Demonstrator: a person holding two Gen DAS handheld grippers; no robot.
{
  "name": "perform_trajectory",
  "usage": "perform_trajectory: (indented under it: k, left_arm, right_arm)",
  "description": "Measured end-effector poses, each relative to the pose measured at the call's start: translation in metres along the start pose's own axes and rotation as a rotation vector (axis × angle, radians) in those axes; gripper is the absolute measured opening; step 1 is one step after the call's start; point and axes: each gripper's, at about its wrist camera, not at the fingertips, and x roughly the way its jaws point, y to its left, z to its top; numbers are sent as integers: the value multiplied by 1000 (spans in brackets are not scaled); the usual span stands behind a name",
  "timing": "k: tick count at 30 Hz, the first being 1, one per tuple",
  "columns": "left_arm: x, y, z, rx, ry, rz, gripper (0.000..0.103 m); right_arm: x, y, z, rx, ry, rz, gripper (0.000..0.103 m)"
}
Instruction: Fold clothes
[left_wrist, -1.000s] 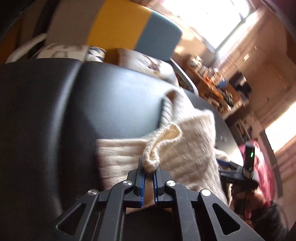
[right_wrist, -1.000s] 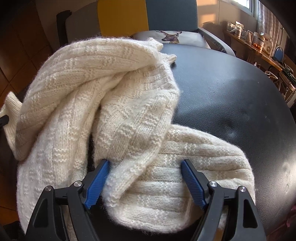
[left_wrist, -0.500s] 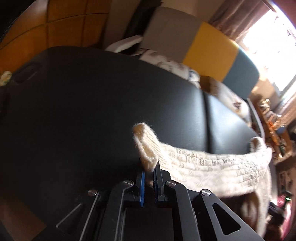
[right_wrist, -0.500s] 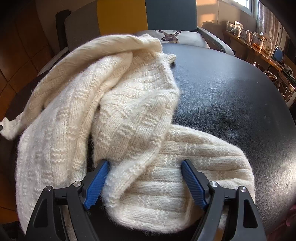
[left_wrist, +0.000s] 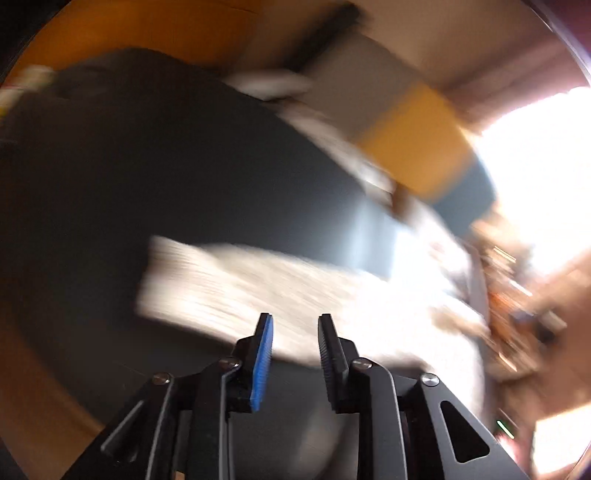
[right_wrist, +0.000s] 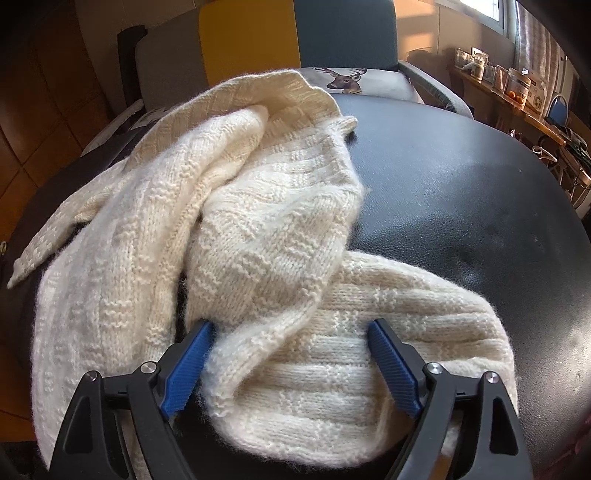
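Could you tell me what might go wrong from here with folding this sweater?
1. The sweater lies bunched, one layer draped over another, so any fold now could lock in the creases.
2. The right tool is open around two overlapping layers; closing here may pinch both.
3. The left tool is open and holds nothing, and its view is blurred, so the sleeve beside it could be regrasped badly.

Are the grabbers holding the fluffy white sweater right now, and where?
No. The left gripper is open and empty. The right gripper is open around a fold of the sweater, not pinching it.
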Motion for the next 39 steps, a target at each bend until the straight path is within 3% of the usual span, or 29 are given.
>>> perform_trajectory:
  k: [3, 5, 8, 10, 17, 19, 20, 21, 24, 30, 35, 37, 39]
  left_arm:
    - [51, -67, -48, 105, 198, -202, 25]
    - [86, -111, -82, 204, 323, -278, 25]
    - [121, -156, -125, 308, 448, -295, 25]
    - [138, -171, -138, 338, 484, -272, 25]
    - [156, -167, -150, 270, 494, -181, 24]
    - [159, -165, -151, 257, 482, -160, 6]
    - [157, -165, -151, 263, 465, -151, 0]
    - [156, -166, -151, 269, 448, -142, 0]
    - [161, -165, -145, 259, 440, -135, 0]
    - [156, -154, -140, 224, 455, -116, 1]
    - [166, -164, -140, 242, 493, -142, 10]
    - [165, -175, -142, 293, 463, -160, 4]
    - [163, -180, -138, 295, 436, -180, 0]
  right_arm:
    - [2, 0, 0, -2, -2, 2, 89]
    - [4, -1, 2, -8, -2, 7, 89]
    - [4, -2, 2, -19, 0, 15, 89]
    - [3, -2, 1, -24, 2, 19, 89]
    - [3, 0, 3, -26, 17, 15, 91]
    - [-7, 0, 13, -59, 33, 16, 68]
    - [-19, -1, 20, -71, -10, 1, 42]
    - [-31, -2, 27, -82, -52, -14, 38]
    - [-34, -11, 52, -118, -21, -77, 38]
    - [6, -23, 71, -45, 89, 87, 43]
    - [29, -4, 65, -88, 124, 55, 48]
    - [28, 5, 63, -159, 112, 20, 45]
    - [25, 13, 60, -230, 96, -31, 32]
